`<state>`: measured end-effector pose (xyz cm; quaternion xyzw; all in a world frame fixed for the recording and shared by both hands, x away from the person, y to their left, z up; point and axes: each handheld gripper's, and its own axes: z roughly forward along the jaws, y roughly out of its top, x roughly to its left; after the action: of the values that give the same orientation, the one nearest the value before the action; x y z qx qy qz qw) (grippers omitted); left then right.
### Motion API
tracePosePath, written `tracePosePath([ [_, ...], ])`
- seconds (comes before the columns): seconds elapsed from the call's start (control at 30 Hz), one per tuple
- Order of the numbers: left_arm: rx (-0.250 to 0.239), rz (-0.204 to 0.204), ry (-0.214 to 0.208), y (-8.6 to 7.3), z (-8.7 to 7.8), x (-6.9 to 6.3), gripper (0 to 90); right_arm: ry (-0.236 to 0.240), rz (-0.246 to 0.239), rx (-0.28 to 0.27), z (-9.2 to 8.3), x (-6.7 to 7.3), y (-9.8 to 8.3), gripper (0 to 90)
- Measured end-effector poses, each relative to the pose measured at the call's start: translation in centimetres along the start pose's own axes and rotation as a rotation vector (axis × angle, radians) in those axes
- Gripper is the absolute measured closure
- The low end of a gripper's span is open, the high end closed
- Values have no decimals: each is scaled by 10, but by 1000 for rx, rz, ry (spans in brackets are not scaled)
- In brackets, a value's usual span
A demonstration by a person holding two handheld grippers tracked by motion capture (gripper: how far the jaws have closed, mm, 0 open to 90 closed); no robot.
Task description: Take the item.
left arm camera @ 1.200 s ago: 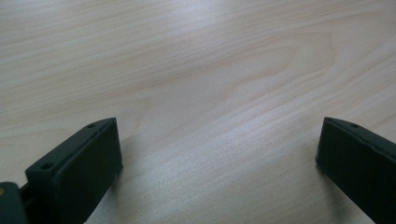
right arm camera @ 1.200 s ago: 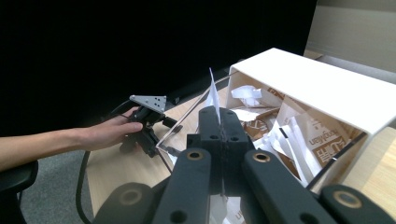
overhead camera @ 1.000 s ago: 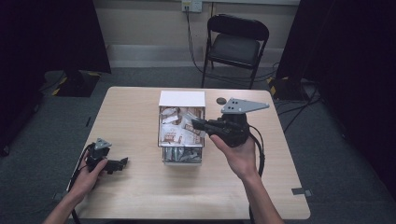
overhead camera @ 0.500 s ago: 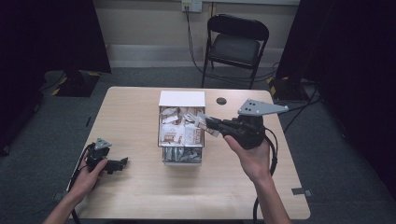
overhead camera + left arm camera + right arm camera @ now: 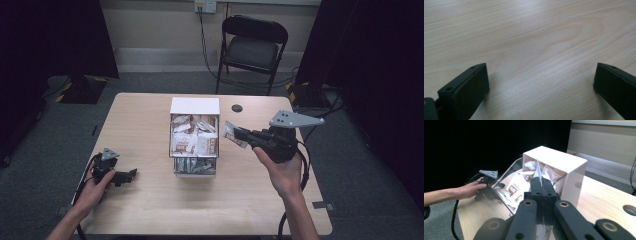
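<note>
Small white-and-brown paper sachet (image 5: 231, 133) sat pinched in the clenched right gripper (image 5: 239, 136), right of centre, just beside the white open box (image 5: 194, 106) of sachets. Removal looked underway; next, setting it down on the wooden table (image 5: 250, 200). Left gripper (image 5: 131, 174) rested open, lower left.

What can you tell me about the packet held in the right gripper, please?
The packet is a small, flat sachet, white with brown print, seemingly paper or foil. It is pinched edge-on between the shut jaws of the right gripper, its free end poking out past them. It hangs in the air just right of the white box full of similar sachets, above the wooden table. Only the jaws touch it.
</note>
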<state>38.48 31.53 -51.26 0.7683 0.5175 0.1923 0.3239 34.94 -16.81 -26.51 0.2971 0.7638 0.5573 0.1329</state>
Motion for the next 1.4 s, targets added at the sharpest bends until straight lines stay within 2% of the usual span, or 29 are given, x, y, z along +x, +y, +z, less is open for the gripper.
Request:
tracePosePath([
  [0.07,0,0,0,0,0,0,0,-22,5,9,-4,-5,-2,900],
  [0.47,0,-1,-2,0,0,0,0,-73,27,34,-12,-19,-11,900],
  [0.93,0,1,1,0,0,0,0,-91,61,51,-9,-30,-26,900],
  [1.03,0,0,0,0,0,0,0,-100,73,67,-7,-36,-33,900],
  [1.1,0,0,1,0,0,0,0,-99,99,65,-7,-41,-37,900],
  [1.27,0,0,0,0,0,0,0,-125,100,82,-4,-48,-43,900],
  [1.4,0,0,0,0,0,0,0,-126,114,90,-2,-52,-48,900],
])
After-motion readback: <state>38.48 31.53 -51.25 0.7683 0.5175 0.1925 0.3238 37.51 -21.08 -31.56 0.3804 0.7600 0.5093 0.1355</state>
